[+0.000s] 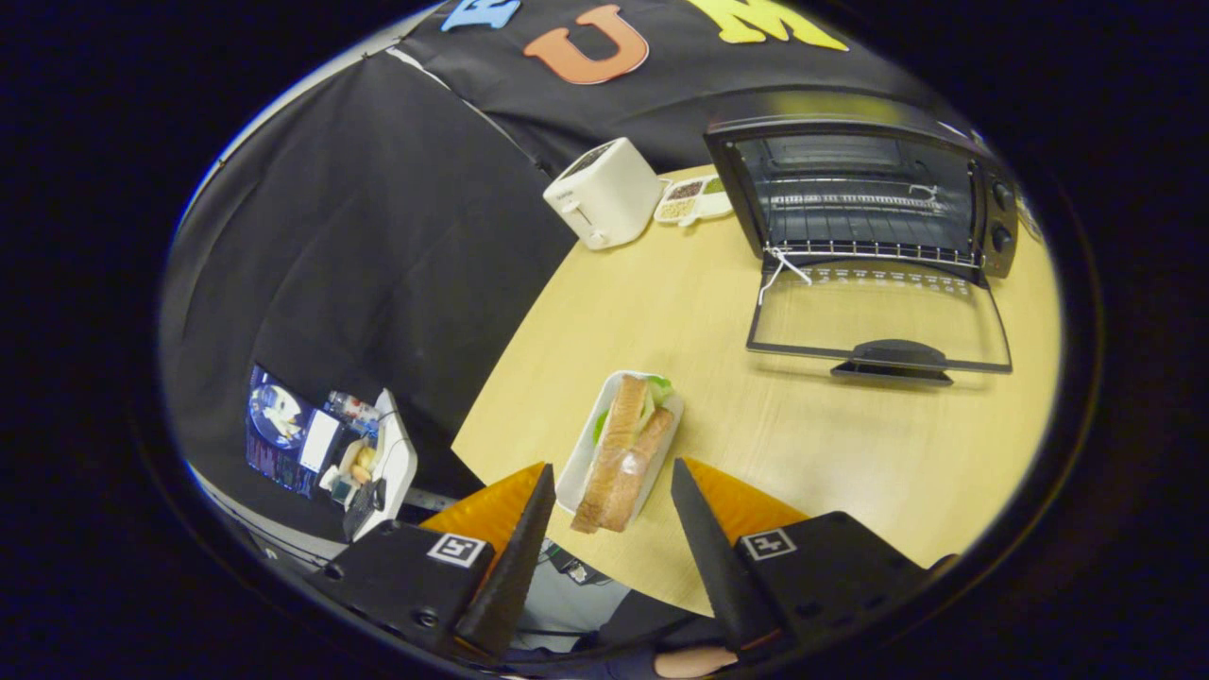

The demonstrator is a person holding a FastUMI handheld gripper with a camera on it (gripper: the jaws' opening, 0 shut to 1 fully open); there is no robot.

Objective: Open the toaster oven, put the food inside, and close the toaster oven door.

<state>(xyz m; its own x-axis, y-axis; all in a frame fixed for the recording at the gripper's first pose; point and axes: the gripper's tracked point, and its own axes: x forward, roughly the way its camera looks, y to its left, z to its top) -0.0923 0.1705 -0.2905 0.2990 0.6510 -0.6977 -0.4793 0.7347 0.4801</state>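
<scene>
Oven [864, 194] is seen standing at the far side of the table [850, 453], its door [878, 316] dropped flat toward the gripper, cavity and rack exposed. The opening step is judged done.

Sandwich [623, 453] is found on a tray [578, 472], on the near part of the table, well short of the oven door and off to the left of the door's handle [893, 357].

Gripper [612, 482]: fingers are spread apart, nothing held. The near end of the sandwich lies between the fingertips; neither finger is seen to touch bread or tray. Whether the tips are down at tray height or above it cannot be told.

Key relation: the sandwich's long axis runs away from the gripper, slightly tilted toward the oven side, so it is roughly in line with the fingers. The fingers therefore stand on either long flank, and a closure would be made across the narrow width. Judged a suitable line for a pinch, though the tray's rim sits close to the left finger and might be caught with it.

From the sandwich, the oven cavity lies ahead and to the right, past the lowered door. The carry is judged to need lift over the door.

A toaster [604, 194] and a small dish [694, 200] are noted left of the oven, clear of that path.
</scene>
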